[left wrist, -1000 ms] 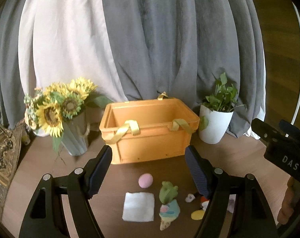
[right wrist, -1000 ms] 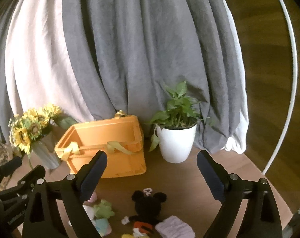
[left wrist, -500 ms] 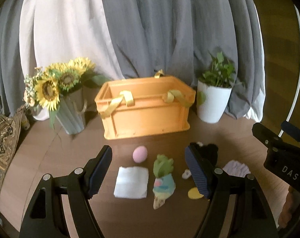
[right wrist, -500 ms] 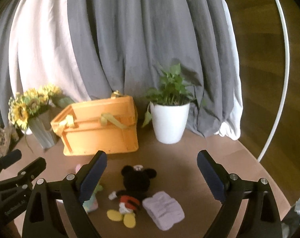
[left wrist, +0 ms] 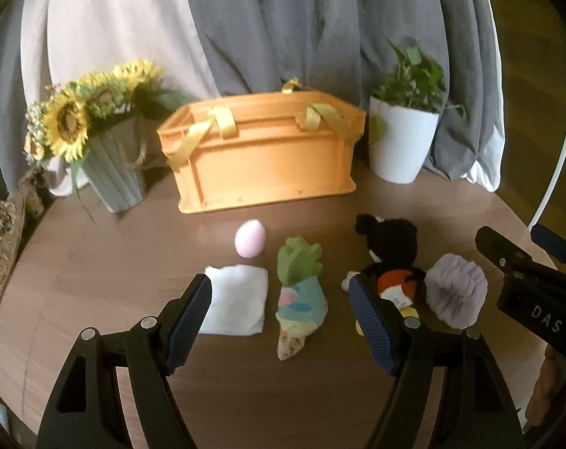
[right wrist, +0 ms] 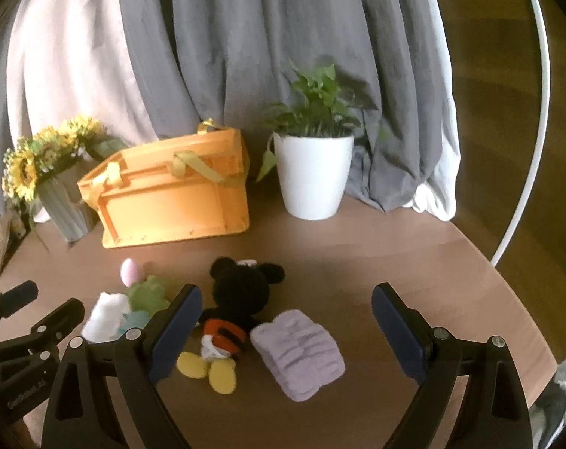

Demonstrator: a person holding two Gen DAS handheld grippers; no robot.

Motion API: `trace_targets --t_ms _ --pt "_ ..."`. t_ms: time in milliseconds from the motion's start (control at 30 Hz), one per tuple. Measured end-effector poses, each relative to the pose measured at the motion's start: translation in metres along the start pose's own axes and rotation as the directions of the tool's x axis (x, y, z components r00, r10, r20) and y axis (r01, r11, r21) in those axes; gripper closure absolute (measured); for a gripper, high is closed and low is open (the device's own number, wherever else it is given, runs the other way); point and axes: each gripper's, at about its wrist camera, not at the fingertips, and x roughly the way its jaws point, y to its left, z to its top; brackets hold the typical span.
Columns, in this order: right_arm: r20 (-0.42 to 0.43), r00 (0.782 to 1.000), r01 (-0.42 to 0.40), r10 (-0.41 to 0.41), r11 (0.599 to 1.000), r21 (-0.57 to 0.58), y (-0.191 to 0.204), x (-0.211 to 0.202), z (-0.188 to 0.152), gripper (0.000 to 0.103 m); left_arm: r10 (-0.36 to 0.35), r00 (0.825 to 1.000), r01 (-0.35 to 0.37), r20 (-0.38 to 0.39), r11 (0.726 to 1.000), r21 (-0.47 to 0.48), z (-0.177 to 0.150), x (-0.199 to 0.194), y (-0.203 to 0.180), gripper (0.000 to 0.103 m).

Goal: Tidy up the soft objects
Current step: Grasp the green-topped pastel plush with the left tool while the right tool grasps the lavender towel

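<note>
Between my left gripper's [left wrist: 281, 312] widely parted fingers [left wrist: 187, 321], holding nothing, I see the green-topped ice-cream-cone plush [left wrist: 299, 295] lying on the bench [left wrist: 95, 262]. White folded cloth [left wrist: 238, 305] sits just behind the left finger; pink egg [left wrist: 250, 238] lies beyond it, nearer the orange crate [left wrist: 264, 161]. Mouse plush [left wrist: 393, 258] is partly hidden behind the right finger, with the lilac folded cloth [left wrist: 456, 295] touching its far side.

My right gripper [right wrist: 286, 331] is likewise spread wide and empty. Lilac folded cloth [right wrist: 299, 353] lies between its fingers [right wrist: 398, 335], closer to the left one; mouse plush [right wrist: 238, 299] rests just beside that left finger, feet toward the camera. Both grippers hover low above the bench, pointing toward the crate [right wrist: 170, 194]. Left gripper's body shows at the lower left of the right wrist view.

Sunflower vase [left wrist: 95, 142] flanks the crate's left, white potted plant [left wrist: 406, 131] its right, and a grey curtain [left wrist: 301, 18] hangs behind.
</note>
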Motion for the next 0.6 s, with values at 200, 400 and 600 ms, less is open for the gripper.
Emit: trace_targets --t_ms 200,400,600 --pt "-0.045 0.999 0.017 -0.016 1.0 0.018 -0.008 0.02 -0.013 0.01 -0.015 0.999 0.015 -0.05 1.0 0.007 -0.01 0.024 -0.007 0.028" --pt "-0.087 0.996 0.018 -0.017 1.0 0.012 -0.012 0.041 -0.023 0.011 -0.025 0.996 0.026 -0.089 1.0 0.003 -0.019 0.048 -0.01 0.03" --pt "-0.109 0.994 0.016 -0.016 1.0 0.002 -0.011 0.056 -0.03 0.017 -0.034 0.993 0.033 -0.113 0.999 -0.005 -0.024 0.066 -0.011 0.033"
